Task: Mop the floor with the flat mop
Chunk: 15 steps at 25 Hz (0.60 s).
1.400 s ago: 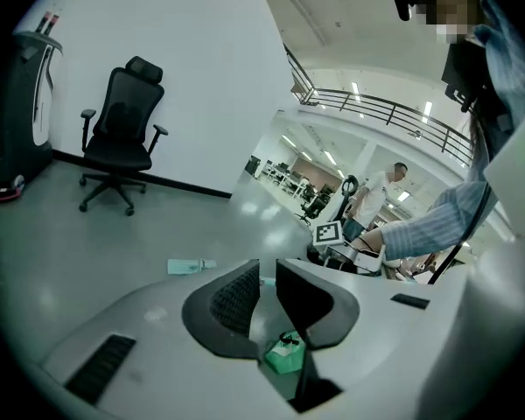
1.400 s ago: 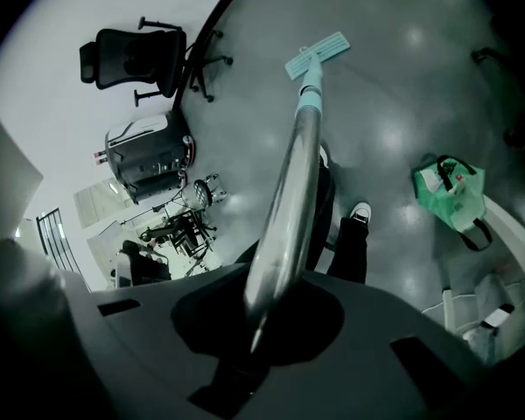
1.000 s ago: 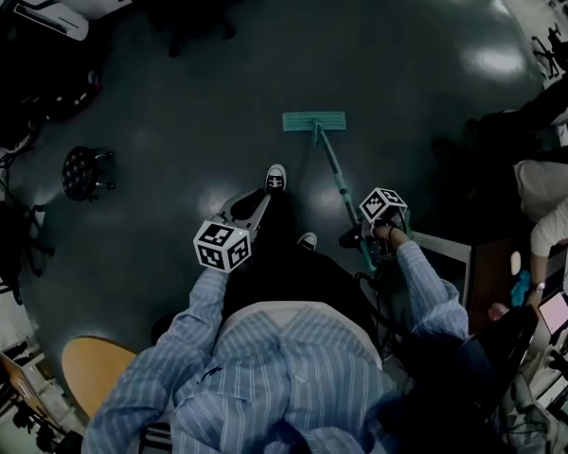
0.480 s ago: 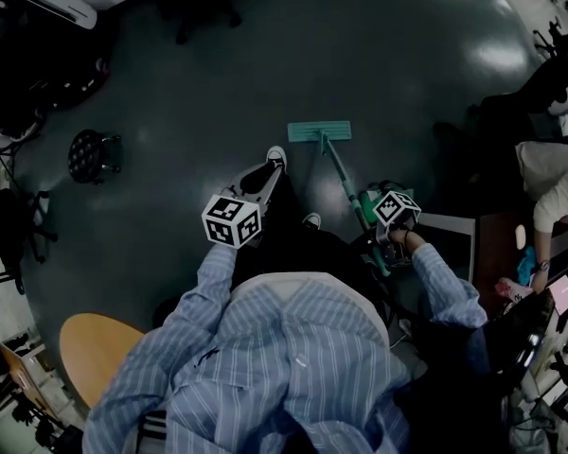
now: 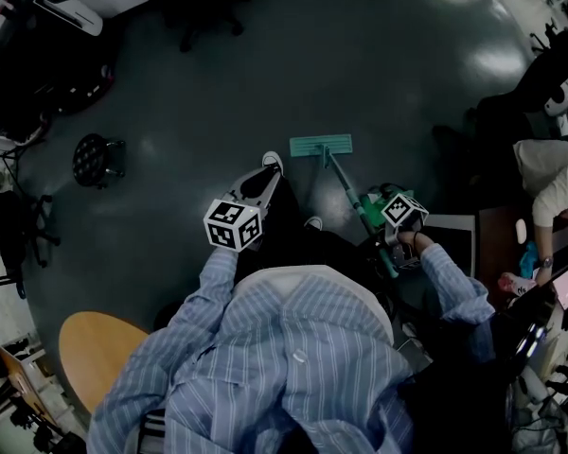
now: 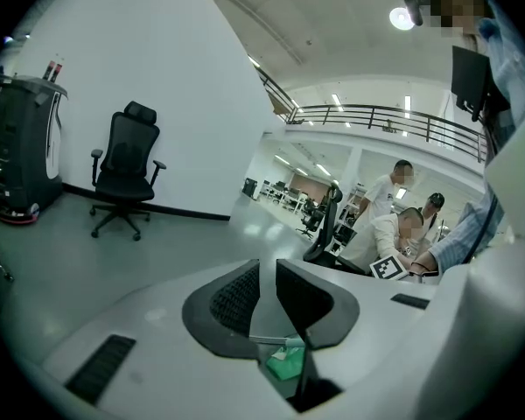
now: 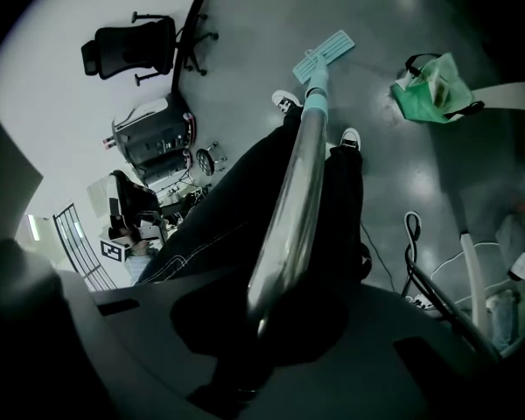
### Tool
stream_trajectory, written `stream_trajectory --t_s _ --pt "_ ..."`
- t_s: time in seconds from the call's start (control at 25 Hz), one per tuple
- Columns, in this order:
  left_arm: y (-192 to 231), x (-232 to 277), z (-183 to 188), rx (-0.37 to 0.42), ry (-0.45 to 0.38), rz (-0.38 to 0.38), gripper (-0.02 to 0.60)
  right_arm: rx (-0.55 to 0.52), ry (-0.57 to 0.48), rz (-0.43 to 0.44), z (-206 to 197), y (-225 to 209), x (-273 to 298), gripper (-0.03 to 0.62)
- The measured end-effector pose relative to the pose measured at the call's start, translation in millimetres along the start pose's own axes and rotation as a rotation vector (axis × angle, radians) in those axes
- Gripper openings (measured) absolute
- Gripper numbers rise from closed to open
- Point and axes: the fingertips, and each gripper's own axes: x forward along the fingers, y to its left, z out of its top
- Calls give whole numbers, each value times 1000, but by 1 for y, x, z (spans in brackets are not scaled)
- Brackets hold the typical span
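Dark grey floor spreads glossy beneath us, with a black office chair against the white wall. Our flat mop rests its green head flat on the floor, just beside our forward shoe, and its handle slants back to our right side. Our right gripper has its jaws clenched round that handle. Our left gripper hangs apart from the mop, its jaws released with a narrow gap and nothing between them.

Dim fisheye views, ceiling glare, perhaps underexposed.
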Motion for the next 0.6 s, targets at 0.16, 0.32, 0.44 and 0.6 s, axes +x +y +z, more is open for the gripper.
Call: stream_trajectory --t_s 0.16,0.32,0.44,0.6 --pt "-17 -2 3 14 9 -33 61 -1 1 -17 -14 9 3 44" --pt "-35 7 -4 65 45 -86 61 -17 -6 0 -12 1 11 44" --pt "-35 15 -6 80 55 -98 61 -15 -16 22 -9 -1 13 46" --pt "-32 21 -3 72 51 -97 61 -27 -12 37 -5 0 11 46"
